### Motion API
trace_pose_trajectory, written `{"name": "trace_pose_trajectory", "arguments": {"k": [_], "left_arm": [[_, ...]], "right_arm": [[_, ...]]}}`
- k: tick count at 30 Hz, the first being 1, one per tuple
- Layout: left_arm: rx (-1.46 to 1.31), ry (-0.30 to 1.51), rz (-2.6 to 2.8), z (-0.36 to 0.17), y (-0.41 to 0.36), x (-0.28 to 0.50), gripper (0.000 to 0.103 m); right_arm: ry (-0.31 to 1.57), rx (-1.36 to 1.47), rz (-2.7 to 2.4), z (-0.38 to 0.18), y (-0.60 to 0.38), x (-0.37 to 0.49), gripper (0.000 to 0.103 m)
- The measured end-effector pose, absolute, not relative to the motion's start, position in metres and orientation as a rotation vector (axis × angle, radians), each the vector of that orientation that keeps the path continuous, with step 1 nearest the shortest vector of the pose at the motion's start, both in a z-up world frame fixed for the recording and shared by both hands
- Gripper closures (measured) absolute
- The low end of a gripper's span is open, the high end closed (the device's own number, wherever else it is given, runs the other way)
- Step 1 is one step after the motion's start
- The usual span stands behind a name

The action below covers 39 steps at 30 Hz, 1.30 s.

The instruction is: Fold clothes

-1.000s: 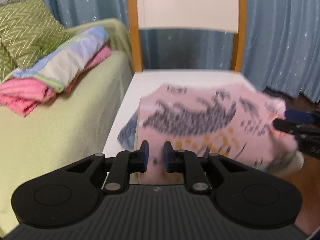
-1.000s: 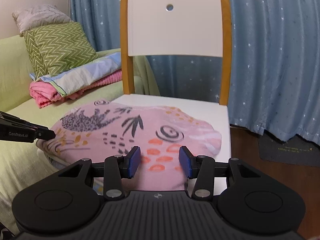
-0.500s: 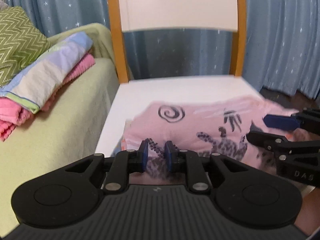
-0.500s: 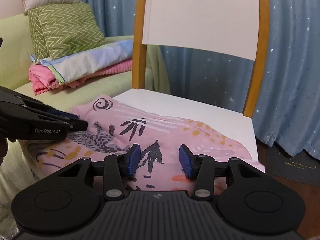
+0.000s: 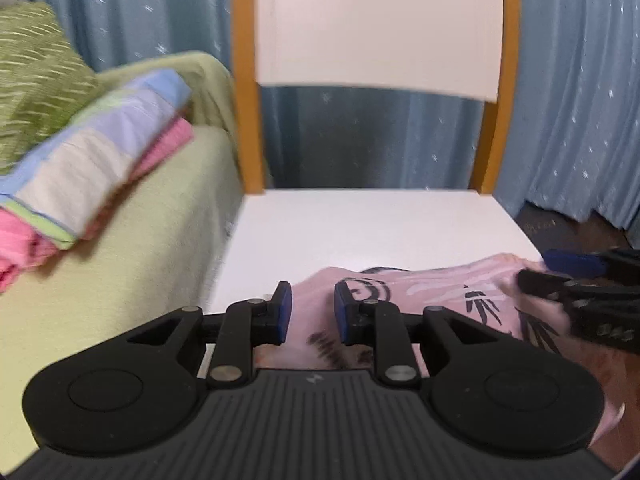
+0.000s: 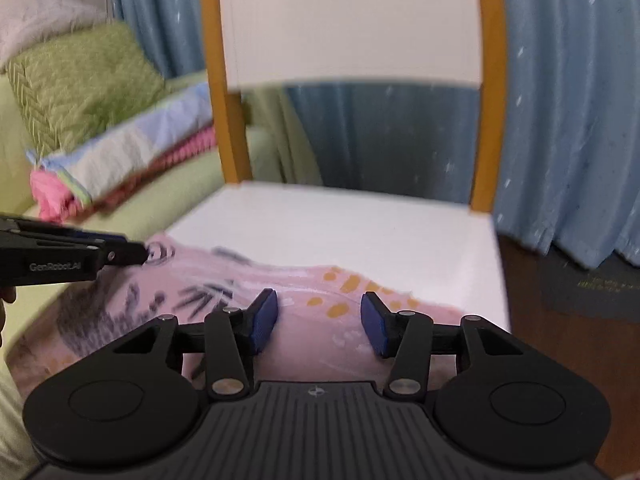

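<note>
Where the garment lies: a pink printed garment (image 5: 432, 292) is spread along the near edge of a white chair seat (image 5: 360, 232), and its front part hangs past that edge towards the cameras.
Chair: a white backrest between orange-brown posts, standing in front of a blue star-dotted curtain (image 5: 580, 100).
Left gripper (image 5: 313, 312): its fingers stand a narrow gap apart at the garment's left corner, beside a black spiral print. Pink cloth shows in the gap, but whether the pads pinch it cannot be told.
Right gripper (image 6: 319, 318): its fingers stand wider apart and have just eased a little wider. They are over the garment's right part, near orange dots. Cloth fills the space between them, and a grip cannot be confirmed.
Seen from the left wrist: the right gripper's fingers reach the garment's right edge, one above the other.
Beside the chair: a green-covered couch (image 5: 120, 260) carries a pile of folded pink and pastel cloth (image 5: 92, 176) and a green zigzag cushion (image 6: 80, 80).
Sharpness: both views are blurred.
</note>
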<state>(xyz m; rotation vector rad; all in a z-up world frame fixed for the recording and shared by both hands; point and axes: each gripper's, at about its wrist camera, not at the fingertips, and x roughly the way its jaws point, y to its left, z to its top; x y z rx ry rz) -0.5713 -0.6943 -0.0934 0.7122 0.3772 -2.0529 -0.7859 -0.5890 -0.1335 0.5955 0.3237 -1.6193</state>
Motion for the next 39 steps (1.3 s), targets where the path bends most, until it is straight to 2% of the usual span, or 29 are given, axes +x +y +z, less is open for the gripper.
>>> {"name": "trace_pose_trajectory", "arguments": {"k": [7,9,12,15,16,17,18,19,20,22,23,28,31,32,39], "left_arm": [[0.642,0.410,-2.049,-0.090,-0.604,-0.523,0.082],[0.685,0.430,-2.033,-0.105,-0.591,-0.525,0.081],[0.737,0.359,-1.990,-0.117,-0.585,-0.537,0.081],[0.736,0.344,-1.972,-0.106,-0.580,-0.537,0.080],[0.727,0.360,-1.974,-0.099,-0.578,-0.535,0.076],[0.732,0.371,-1.961,-0.094,-0.575,-0.532,0.066],[0.738,0.382,-1.947,-0.089,-0.571,-0.530,0.062],[0.750,0.389,-1.920,-0.084,-0.566,-0.528,0.056],[0.762,0.397,-1.895,-0.081,-0.560,-0.526,0.052],[0.783,0.433,-1.858,-0.076,-0.546,-0.522,0.045],[0.789,0.456,-1.852,-0.076,-0.538,-0.520,0.039],[0.798,0.554,-1.827,-0.073,-0.503,-0.507,0.033],[0.776,0.566,-1.814,-0.066,-0.484,-0.496,0.020],[0.765,0.563,-1.808,-0.064,-0.478,-0.493,0.015],[0.736,0.510,-1.765,-0.042,-0.447,-0.479,0.001]], "right_arm": [[0.311,0.488,-1.588,-0.120,-0.509,-0.744,0.054],[0.359,0.490,-1.589,-0.132,-0.498,-0.733,0.052],[0.450,0.505,-1.599,-0.156,-0.501,-0.723,0.050],[0.418,0.490,-1.622,-0.143,-0.492,-0.721,0.050],[0.406,0.484,-1.630,-0.138,-0.488,-0.720,0.050],[0.394,0.482,-1.631,-0.132,-0.483,-0.720,0.048],[0.383,0.481,-1.629,-0.125,-0.477,-0.720,0.047],[0.372,0.488,-1.628,-0.120,-0.471,-0.720,0.041],[0.359,0.511,-1.626,-0.115,-0.464,-0.721,0.030],[0.342,0.568,-1.613,-0.110,-0.453,-0.720,0.021],[0.337,0.598,-1.601,-0.109,-0.448,-0.720,0.020],[0.361,0.683,-1.558,-0.105,-0.421,-0.705,0.012],[0.363,0.698,-1.567,-0.093,-0.407,-0.695,0.002],[0.363,0.692,-1.571,-0.087,-0.402,-0.692,0.002],[0.367,0.630,-1.610,-0.058,-0.375,-0.677,0.000]]}}
